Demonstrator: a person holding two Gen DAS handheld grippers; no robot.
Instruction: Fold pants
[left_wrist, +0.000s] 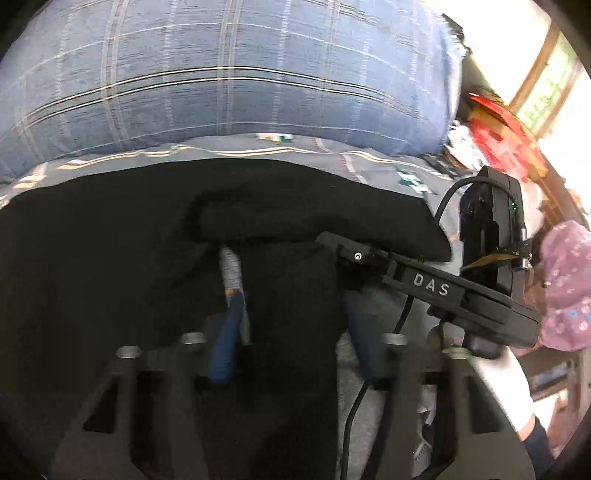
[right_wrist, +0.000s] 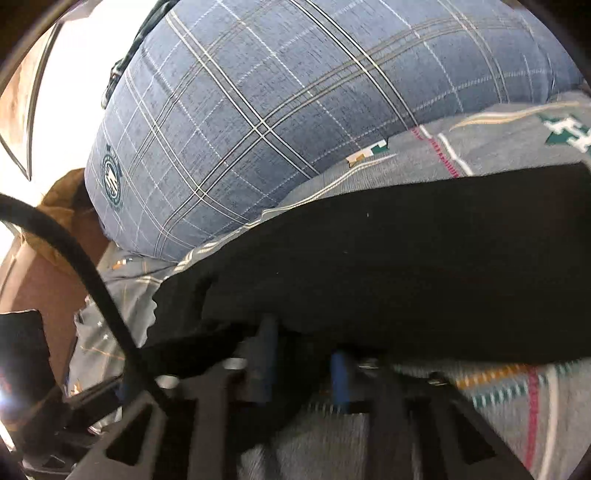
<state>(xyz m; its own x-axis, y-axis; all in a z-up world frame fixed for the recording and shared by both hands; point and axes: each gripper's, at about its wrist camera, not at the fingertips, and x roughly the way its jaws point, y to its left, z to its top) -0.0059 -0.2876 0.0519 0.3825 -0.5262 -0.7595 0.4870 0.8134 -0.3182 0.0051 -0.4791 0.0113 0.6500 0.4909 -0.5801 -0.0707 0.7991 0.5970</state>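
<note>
Black pants lie spread on a grey patterned bedsheet. In the left wrist view my left gripper has its blue-padded fingers on either side of a fold of the black cloth that hangs between them. The right gripper shows at the right, its tip at the pants' edge. In the right wrist view the pants drape over my right gripper, whose blue fingers hold the near edge of the cloth.
A large blue plaid pillow lies beyond the pants and also fills the right wrist view. Red boxes and a pink floral cloth sit at the right. The bedsheet shows around the pants.
</note>
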